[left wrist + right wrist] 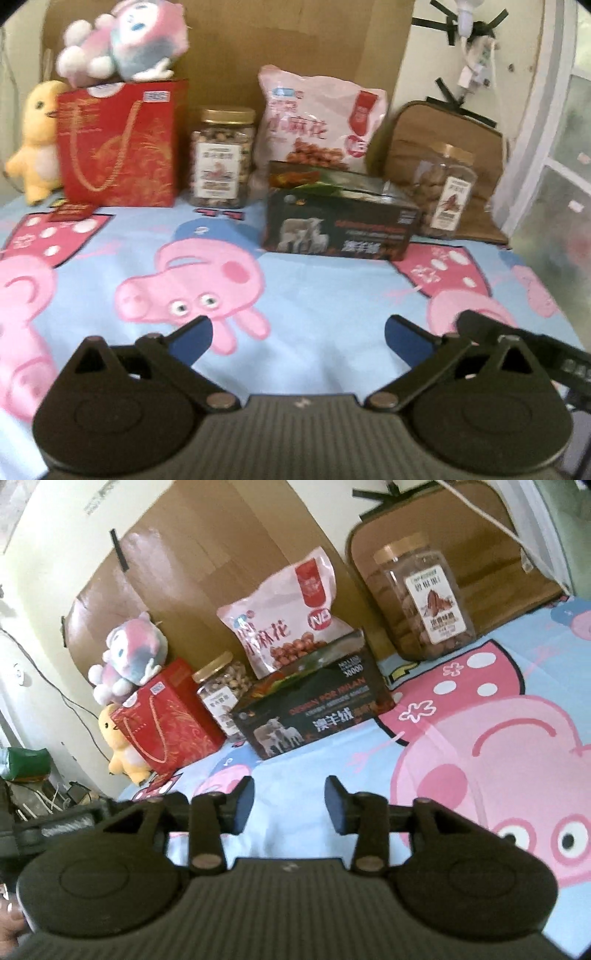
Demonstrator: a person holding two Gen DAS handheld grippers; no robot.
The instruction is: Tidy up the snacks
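A: At the far edge of the cartoon-pig sheet (295, 295), which snacks stood in the row, and how did they lie relative to the fingers?

B: From the left wrist view: a red gift bag (120, 144), a gold-lidded nut jar (222, 157), a pink snack pouch (319, 118) leaning on the cardboard backing (295, 37), a dark box (338, 218) in front of the pouch, and a second jar (445, 188) at the right. All stood well ahead of the left gripper (297, 334), none between its tips.

A: And the fingers themselves?

B: The left gripper's jaws were spread wide, holding and touching nothing, with only sheet beneath. The right gripper (290, 803) was parted more narrowly, likewise empty; the dark box (314, 709) lay straight ahead of it, apart from the blue pads (336, 803).

A: Other items?

B: A pink plush (125, 40) sat atop the gift bag; a yellow plush (37, 140) stood just beside it. The second jar (424, 598) stood against a tan cushion (461, 535).
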